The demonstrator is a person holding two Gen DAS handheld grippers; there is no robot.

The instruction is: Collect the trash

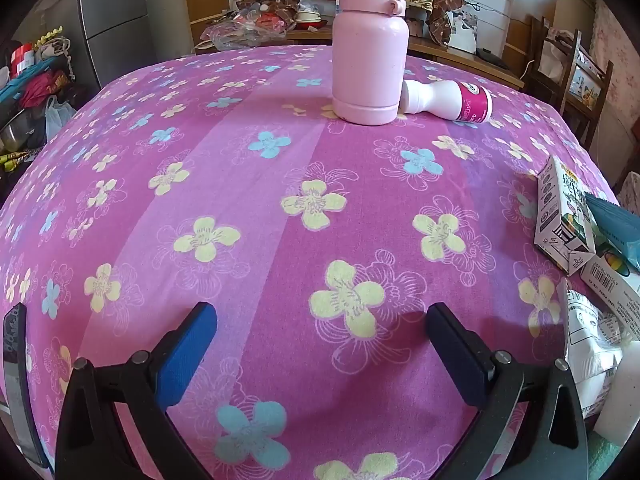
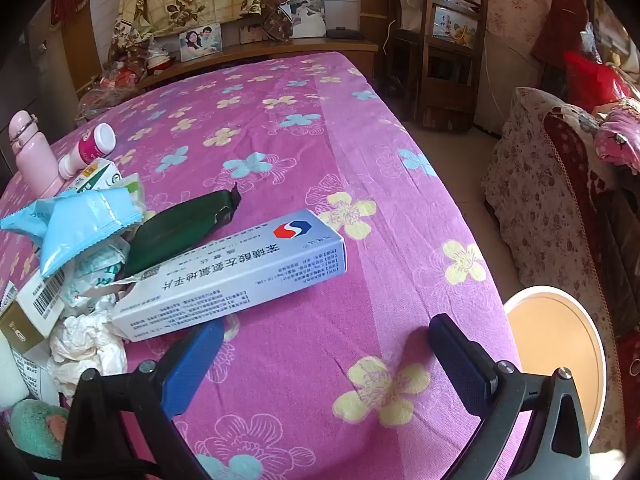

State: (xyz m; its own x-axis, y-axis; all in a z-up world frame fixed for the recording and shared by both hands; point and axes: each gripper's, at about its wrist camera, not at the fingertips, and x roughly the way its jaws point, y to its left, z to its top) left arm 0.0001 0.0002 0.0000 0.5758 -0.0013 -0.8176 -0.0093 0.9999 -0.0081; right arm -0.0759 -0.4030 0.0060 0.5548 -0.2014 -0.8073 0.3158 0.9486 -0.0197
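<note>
A heap of trash lies on the pink flowered tablecloth [image 2: 340, 152]: a long white medicine box [image 2: 236, 276], a dark green wrapper [image 2: 180, 232], a light blue packet [image 2: 76, 224], crumpled tissue [image 2: 88, 344] and small cartons [image 2: 36, 304]. My right gripper [image 2: 324, 340] is open and empty, its left finger just below the medicine box. My left gripper [image 1: 320, 320] is open and empty over bare cloth; the heap's cartons [image 1: 560, 216] show at its right edge. A white and pink yoghurt bottle [image 1: 452, 102] lies on its side behind a pink flask [image 1: 370, 52].
A round bin [image 2: 556, 356] with a white rim stands on the floor beside the table's right edge. A floral sofa [image 2: 560, 200] and wooden chairs [image 2: 436, 52] are further right. A sideboard [image 1: 460, 52] with clutter runs behind the table. A green soft toy [image 2: 36, 424] lies at the lower left.
</note>
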